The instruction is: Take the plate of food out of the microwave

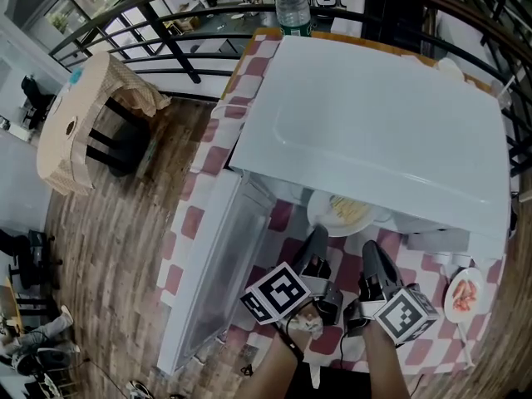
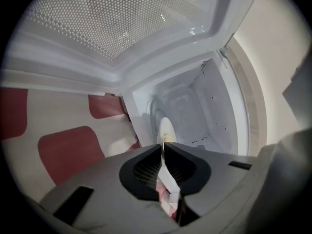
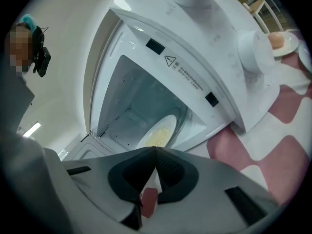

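Note:
The white plate of yellowish food (image 1: 345, 213) sticks out of the open white microwave (image 1: 374, 115), partly hidden under its top. My left gripper (image 1: 319, 238) sits at the plate's near rim. In the left gripper view the thin white rim of the plate (image 2: 165, 129) runs between the jaws, which are shut on it at the tips (image 2: 163, 146). My right gripper (image 1: 371, 251) hovers just right of it, short of the plate. In the right gripper view its jaws (image 3: 156, 151) meet with nothing between them, and the plate (image 3: 158, 132) lies beyond, in the cavity mouth.
The microwave door (image 1: 218, 266) hangs open to the left over the red-and-white checked tablecloth (image 1: 287, 252). A small plate of red food (image 1: 465, 294) sits at the right. A water bottle (image 1: 292, 7) stands behind the microwave, and a wooden stool (image 1: 79, 119) on the floor at the left.

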Motion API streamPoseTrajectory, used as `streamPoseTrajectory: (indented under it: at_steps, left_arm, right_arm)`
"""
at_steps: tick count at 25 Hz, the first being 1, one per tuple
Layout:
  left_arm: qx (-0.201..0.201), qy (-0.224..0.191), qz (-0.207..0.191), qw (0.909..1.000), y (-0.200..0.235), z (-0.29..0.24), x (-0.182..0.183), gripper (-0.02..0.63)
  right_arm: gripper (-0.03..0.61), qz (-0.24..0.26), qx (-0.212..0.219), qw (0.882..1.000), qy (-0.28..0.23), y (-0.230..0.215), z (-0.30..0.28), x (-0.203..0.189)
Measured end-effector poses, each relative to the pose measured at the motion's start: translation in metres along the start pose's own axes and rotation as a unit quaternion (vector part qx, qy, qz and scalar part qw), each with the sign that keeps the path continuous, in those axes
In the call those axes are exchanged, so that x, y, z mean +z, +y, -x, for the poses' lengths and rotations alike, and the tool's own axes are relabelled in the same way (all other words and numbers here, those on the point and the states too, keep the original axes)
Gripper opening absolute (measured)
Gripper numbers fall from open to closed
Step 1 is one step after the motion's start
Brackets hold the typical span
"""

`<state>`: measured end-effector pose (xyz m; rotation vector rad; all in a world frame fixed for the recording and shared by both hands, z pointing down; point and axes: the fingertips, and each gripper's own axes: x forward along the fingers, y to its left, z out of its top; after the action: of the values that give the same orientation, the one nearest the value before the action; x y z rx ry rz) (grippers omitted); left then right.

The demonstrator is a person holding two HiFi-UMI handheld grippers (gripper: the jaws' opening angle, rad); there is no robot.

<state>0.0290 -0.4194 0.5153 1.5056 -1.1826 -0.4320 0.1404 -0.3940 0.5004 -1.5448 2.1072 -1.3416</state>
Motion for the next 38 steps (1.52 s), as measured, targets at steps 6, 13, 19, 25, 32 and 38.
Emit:
streamPoseTrajectory:
  at_steps: [6,13,19,25,32,38]
  left_arm:
    - [-0.001,0.003,-0.003,1.0,0.007,0.008,0.0,0.037]
    - [-0.001,0.006,-0.002,1.0,0.012,0.012,0.0,0.034]
    - [-0.002,0.007,0.002,1.0,0.014,0.013,0.0,0.034]
    - [0.001,0.008,0.001,1.0,0.018,0.012,0.001,0.034]
    - [0.002,0.008,0.005,1.0,0.021,0.009,0.002,0.035]
    - [0.003,0.013,-0.001,0.9999,0.021,0.007,0.0,0.038]
  right_arm:
    - [0.046,-0.054,0.038,0.998,-0.011,0.009,-0.01,-0.002]
    - [0.09,-0.102,0.048,0.993,-0.023,0.006,-0.02,-0.003]
    - [0.114,-0.121,0.044,0.992,-0.016,-0.007,-0.025,-0.008]
    - [0.146,-0.129,0.043,0.991,-0.009,-0.014,-0.034,-0.013]
    - [0.097,-0.131,0.06,0.989,-0.017,-0.008,-0.041,-0.008]
    - [0.091,-0.126,0.069,0.989,-0.019,-0.006,-0.045,-0.005]
